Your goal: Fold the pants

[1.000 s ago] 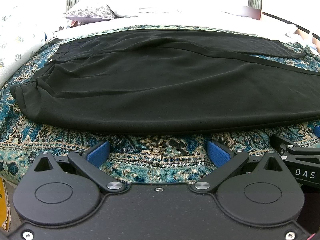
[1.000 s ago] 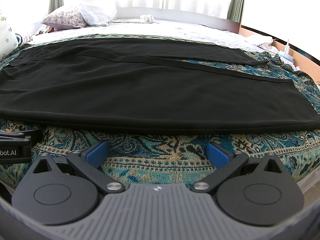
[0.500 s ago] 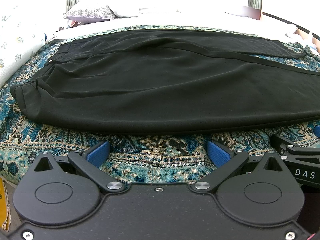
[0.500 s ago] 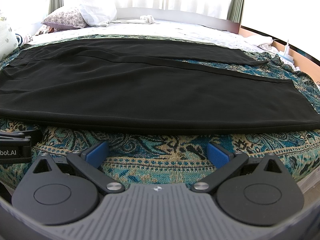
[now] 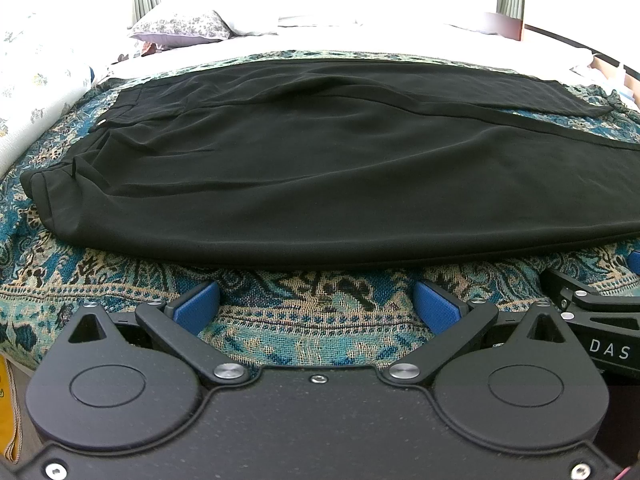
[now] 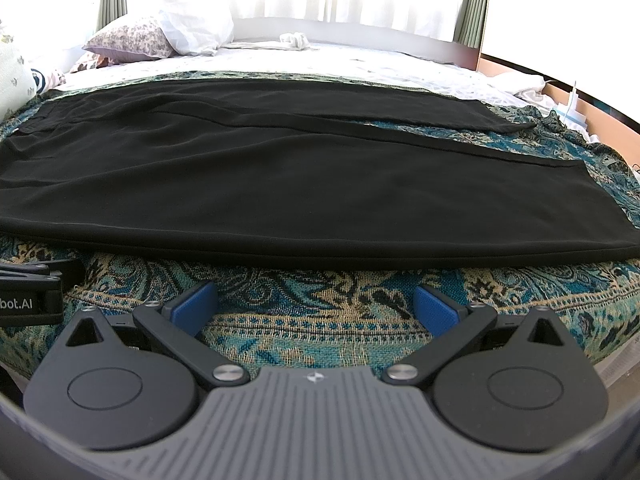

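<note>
Both tools are spread wide and hold nothing: the left tool [image 5: 316,304] and the right tool [image 6: 316,304] sit side by side at the near edge of the bed [image 6: 400,64], just short of the garment and not touching it. Judged position: readied to take the near long edge for a first fold. The patterned teal throw [image 5: 304,320] covers the mattress and carries the black pants [image 5: 320,168], which lie flat and lengthwise across the view, waistband [image 5: 44,196] to the left, leg hems [image 6: 600,208] to the right, the far leg splayed slightly apart. No fold yet made. Pillows [image 6: 132,40] lie at the far left. Legible markings: "DAS" on the right tool's body in the left view; "bot.AI" on the left tool's body in the right view, both cut off.
</note>
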